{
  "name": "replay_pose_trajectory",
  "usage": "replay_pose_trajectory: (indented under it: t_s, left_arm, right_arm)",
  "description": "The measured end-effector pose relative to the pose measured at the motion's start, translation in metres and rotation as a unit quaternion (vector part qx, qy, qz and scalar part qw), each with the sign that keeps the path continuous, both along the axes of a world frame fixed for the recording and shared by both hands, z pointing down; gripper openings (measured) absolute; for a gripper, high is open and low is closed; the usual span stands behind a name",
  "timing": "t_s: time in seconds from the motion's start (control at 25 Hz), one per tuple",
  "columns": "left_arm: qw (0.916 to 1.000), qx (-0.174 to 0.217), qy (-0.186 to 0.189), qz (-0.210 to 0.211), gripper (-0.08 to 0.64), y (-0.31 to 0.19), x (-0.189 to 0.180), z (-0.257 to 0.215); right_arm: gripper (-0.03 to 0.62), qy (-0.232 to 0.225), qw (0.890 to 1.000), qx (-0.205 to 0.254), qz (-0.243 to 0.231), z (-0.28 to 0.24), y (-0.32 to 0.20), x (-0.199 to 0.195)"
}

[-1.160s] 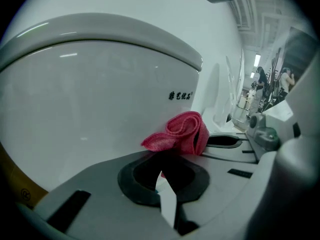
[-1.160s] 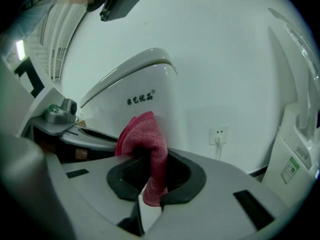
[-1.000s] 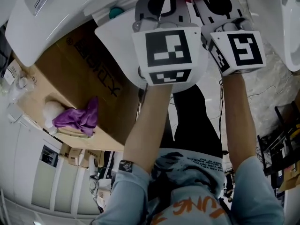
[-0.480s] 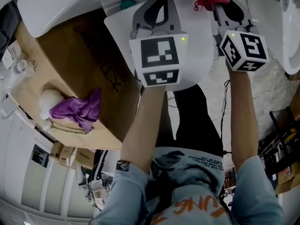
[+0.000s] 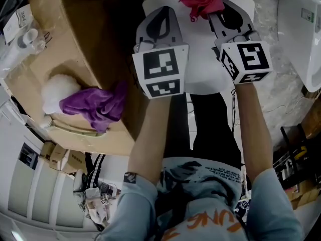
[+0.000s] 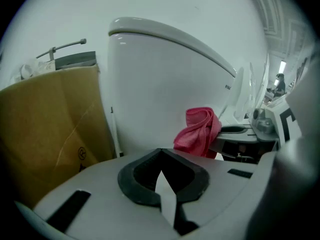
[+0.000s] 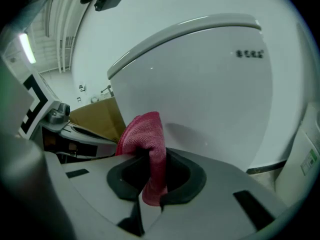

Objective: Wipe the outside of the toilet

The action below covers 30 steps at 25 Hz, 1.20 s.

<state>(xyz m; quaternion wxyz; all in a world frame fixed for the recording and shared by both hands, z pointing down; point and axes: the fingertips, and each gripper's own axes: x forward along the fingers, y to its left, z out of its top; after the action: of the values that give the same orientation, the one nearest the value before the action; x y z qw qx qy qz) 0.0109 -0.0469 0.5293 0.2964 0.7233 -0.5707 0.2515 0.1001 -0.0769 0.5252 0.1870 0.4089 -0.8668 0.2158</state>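
A white toilet stood beside a cardboard box. Your left tool faced it, clenched and empty. Your right tool gripped a red cloth.

Red cloth; white toilet; purple rag.

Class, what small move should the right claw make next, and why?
Probably ease the right claw forward until its red cloth presses the side of the toilet: the cloth is clamped, yet seems just short of the surface.
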Motion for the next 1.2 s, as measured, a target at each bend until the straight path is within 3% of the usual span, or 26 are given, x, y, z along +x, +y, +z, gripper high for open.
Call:
replay_pose_trajectory:
  t_s: [0.28,0.52,0.88,1.2]
  left_arm:
    - [0.9989,-0.017,0.01,-0.042,0.025,0.005,-0.06,0.017]
    - [0.9944,-0.028,0.027,-0.098,0.025,-0.002,-0.099,0.035]
    - [0.9919,-0.048,0.036,-0.113,0.025,-0.023,-0.115,0.055]
    - [0.9881,-0.083,0.055,-0.117,0.025,-0.024,-0.105,0.072]
  right_arm:
    - [0.066,0.002,0.997,0.0,-0.075,0.005,0.001,-0.096]
    - [0.066,0.023,0.991,0.01,-0.134,0.017,-0.002,-0.154]
    - [0.066,0.063,0.984,0.01,-0.164,0.046,-0.013,-0.177]
    - [0.066,0.083,0.981,-0.009,-0.173,0.072,-0.015,-0.168]
